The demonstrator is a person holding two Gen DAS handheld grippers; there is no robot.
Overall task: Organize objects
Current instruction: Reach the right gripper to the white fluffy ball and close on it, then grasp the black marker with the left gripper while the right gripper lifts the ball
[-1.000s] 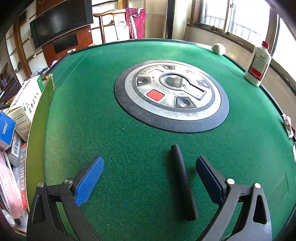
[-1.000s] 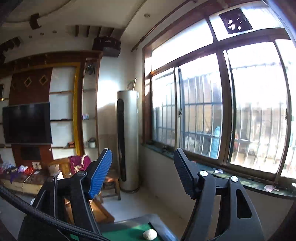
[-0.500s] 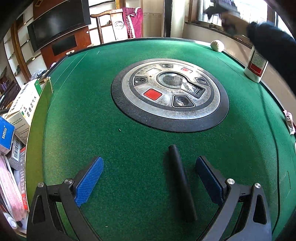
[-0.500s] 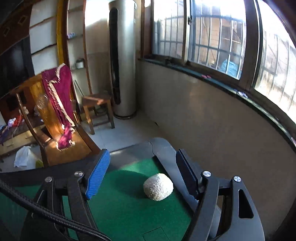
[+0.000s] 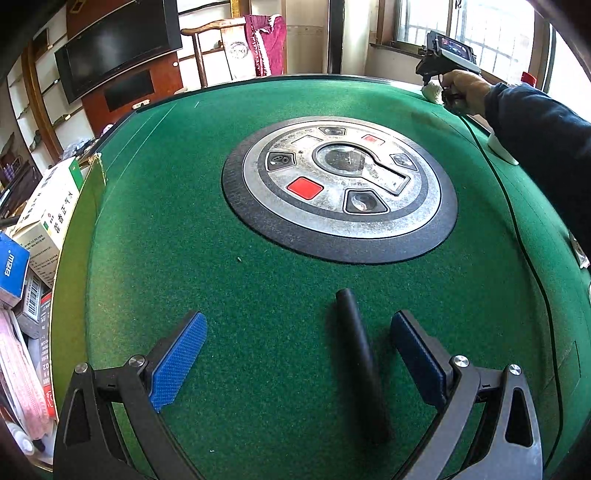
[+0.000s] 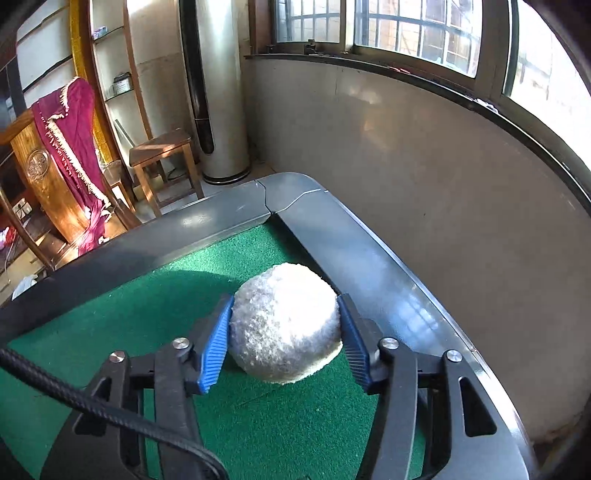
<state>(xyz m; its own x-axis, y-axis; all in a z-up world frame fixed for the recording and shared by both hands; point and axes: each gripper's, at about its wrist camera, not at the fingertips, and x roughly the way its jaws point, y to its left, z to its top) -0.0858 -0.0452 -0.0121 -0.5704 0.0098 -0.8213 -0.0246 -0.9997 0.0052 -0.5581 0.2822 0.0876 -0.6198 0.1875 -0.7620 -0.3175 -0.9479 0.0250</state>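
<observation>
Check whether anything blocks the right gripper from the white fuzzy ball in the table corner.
Nothing visible does. The white fuzzy ball already sits between the right gripper's closing fingers, both pads at its sides, on the green felt beside the grey corner rail.

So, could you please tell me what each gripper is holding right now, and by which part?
The right gripper is closing on the fuzzy white ball, its pads at the ball's two sides. The left gripper holds nothing; the black cylindrical rod lies untouched between its open jaws.

Sunlit barred windows (image 6: 413,26), a wooden chair (image 6: 55,177) draped in maroon cloth (image 6: 74,122), wall-mounted television (image 5: 118,48).
</observation>
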